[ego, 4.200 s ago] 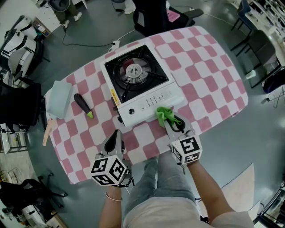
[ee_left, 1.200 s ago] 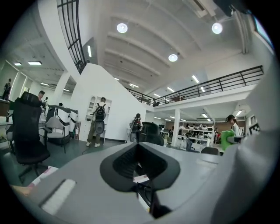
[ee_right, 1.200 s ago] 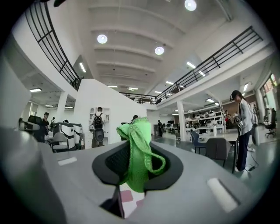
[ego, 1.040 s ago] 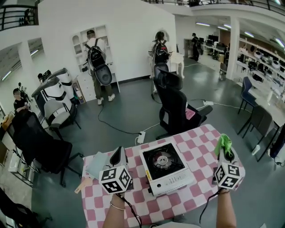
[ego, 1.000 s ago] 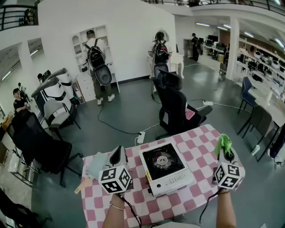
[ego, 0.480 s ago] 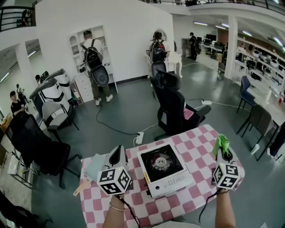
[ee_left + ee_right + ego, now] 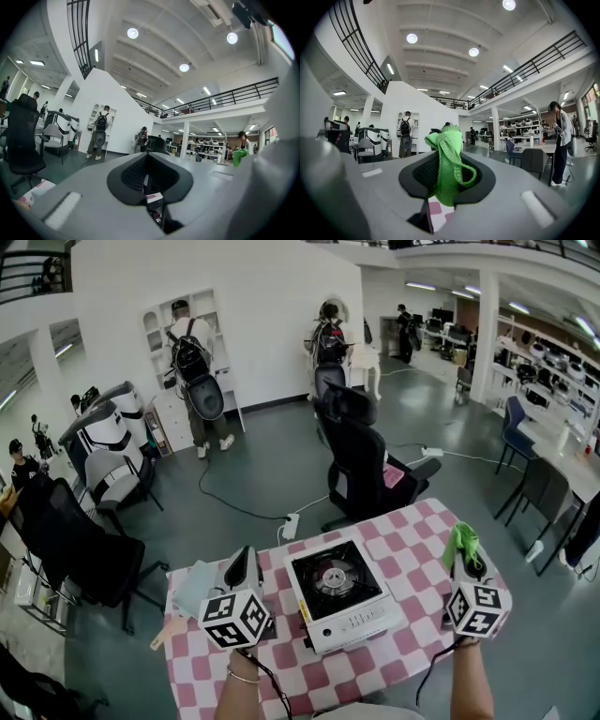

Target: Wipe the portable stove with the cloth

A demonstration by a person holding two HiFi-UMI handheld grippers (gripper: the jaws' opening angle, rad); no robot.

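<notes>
The white portable stove [image 7: 336, 590] with its black burner stands in the middle of the pink-and-white checked table [image 7: 413, 538]. My right gripper [image 7: 463, 554] is held up to the right of the stove, clear of it, shut on the green cloth [image 7: 461, 542]. In the right gripper view the green cloth [image 7: 446, 161] bunches between the jaws of the right gripper [image 7: 445, 174]. My left gripper [image 7: 242, 570] hovers left of the stove, its jaws together with nothing in them. The left gripper [image 7: 149, 174] points out level over the room.
A pale blue-grey folded item [image 7: 192, 587] and a wooden piece [image 7: 169, 631] lie at the table's left end. A black office chair [image 7: 361, 460] stands just behind the table. Two people with backpacks stand by the far wall.
Since 4.2 s ago the head view has tilted up from the table to the room, and the right gripper has carried the cloth off the stove's front to its right. Lately only slight drift.
</notes>
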